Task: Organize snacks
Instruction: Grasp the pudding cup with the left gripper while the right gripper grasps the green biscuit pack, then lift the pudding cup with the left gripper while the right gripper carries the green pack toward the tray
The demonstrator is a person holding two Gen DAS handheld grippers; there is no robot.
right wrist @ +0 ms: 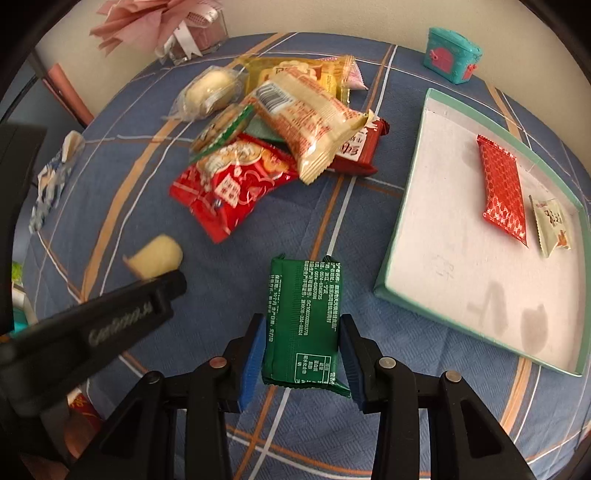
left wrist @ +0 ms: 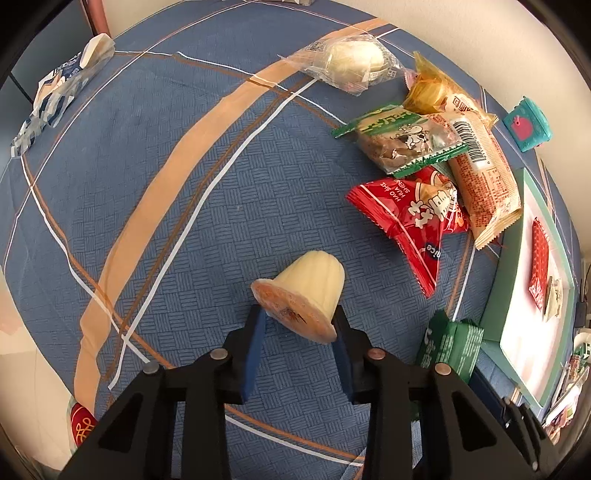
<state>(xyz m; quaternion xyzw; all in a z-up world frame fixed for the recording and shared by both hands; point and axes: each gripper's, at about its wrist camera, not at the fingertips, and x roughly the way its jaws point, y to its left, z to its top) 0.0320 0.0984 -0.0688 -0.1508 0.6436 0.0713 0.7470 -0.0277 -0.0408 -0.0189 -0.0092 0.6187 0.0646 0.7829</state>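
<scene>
A cream jelly cup [left wrist: 314,284] lies tilted between the blue pads of my left gripper [left wrist: 299,313], which press on its lid rim; the gripper is shut on it over the blue checked tablecloth. That cup [right wrist: 157,256] also shows in the right wrist view, beside the left gripper's black finger [right wrist: 140,306]. My right gripper [right wrist: 303,318] is shut on a green packet [right wrist: 303,314], just left of the teal-rimmed tray [right wrist: 400,218]. The tray holds a red packet [right wrist: 504,188] and a small cream packet [right wrist: 552,225]. A pile of snack packets [right wrist: 280,140] lies behind.
A teal toy chest [right wrist: 452,55] stands at the table's far right edge. A glass with pink paper flowers [right wrist: 184,33] is at the back. A blue-and-white wrapper [right wrist: 51,181] lies at the left edge. Bare cloth [left wrist: 166,221] spreads left of the pile.
</scene>
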